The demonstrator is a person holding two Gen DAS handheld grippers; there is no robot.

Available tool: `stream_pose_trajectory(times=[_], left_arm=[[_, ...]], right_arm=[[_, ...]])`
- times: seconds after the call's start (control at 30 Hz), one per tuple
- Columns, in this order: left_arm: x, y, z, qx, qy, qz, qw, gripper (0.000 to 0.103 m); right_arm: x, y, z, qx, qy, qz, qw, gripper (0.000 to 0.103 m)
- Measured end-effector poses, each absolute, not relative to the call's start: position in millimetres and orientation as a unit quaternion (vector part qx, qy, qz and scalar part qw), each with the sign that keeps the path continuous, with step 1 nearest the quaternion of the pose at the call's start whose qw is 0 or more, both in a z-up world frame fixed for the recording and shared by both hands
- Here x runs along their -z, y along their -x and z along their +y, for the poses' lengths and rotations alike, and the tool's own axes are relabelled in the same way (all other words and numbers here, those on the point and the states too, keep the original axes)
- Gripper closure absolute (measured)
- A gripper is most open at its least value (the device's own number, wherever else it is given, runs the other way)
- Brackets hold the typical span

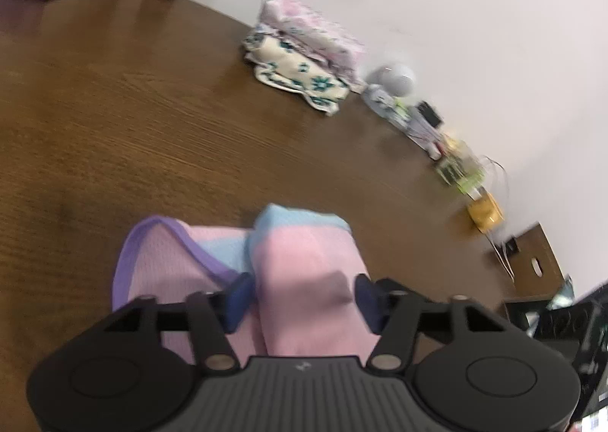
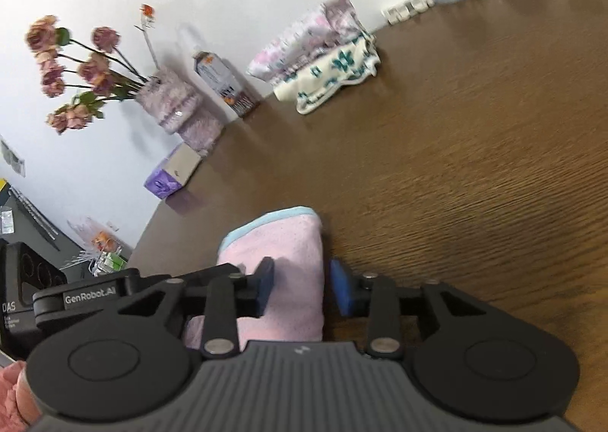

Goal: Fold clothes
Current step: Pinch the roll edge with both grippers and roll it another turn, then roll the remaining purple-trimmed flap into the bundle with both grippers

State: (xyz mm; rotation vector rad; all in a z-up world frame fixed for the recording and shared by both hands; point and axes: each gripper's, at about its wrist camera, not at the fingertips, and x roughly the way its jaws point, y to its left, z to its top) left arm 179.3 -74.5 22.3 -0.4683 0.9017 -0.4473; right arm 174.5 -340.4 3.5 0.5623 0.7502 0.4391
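A folded pink garment (image 1: 304, 253) with light blue and purple trim lies on the brown wooden table (image 1: 114, 109), close in front of both cameras. My left gripper (image 1: 303, 299) straddles its thick folded part, one blue pad on each side; the pads do not visibly squeeze the cloth. In the right wrist view the same pink garment (image 2: 281, 242) lies between the pads of my right gripper (image 2: 303, 287). The left pad sits against the cloth. A narrow strip of table shows between the cloth and the right pad.
A stack of folded clothes (image 1: 304, 52), cream with teal flowers under pink print, rests by the wall (image 2: 326, 63). Along the wall stand a purple tissue box (image 2: 167, 177), a bottle (image 2: 224, 86), a vase of dried roses (image 2: 171, 105) and small clutter (image 1: 418, 120).
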Motion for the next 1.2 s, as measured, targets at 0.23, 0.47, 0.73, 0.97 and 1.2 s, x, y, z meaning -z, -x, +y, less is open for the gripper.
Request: stream_pose_trajectory(times=[0.23,0.47,0.73,0.97,1.2], left_arm=[[-13.4,-165.2,-78.9,0.23,0.222,0.436,0.842,0.059],[-22.0,-143.7,-69.6,0.228,0.223,0.421,0.849,0.04],[-15.1,-130.0,-76.6,0.256,0.218,0.427,0.839,0.059],[-23.0,-114.1,-74.5,0.265,0.198,0.408,0.851,0.06],[-27.1,-107.2,-66.5,0.253,0.2,0.401,0.858,0.03]], right_arm=[[3.8,-153.3,-340.8,-0.216,-0.268,0.373,0.862,0.072],[-2.0,-129.4,-352.5,-0.21,-0.286,0.351,0.867,0.06],[4.7,-116.7,-342.9,-0.21,-0.278,0.364,0.864,0.073],[0.5,-95.4,-348.9,-0.199,-0.274,0.355,0.871,0.066],[1.2,-88.9,-348.6,-0.197,-0.278,0.354,0.871,0.065]])
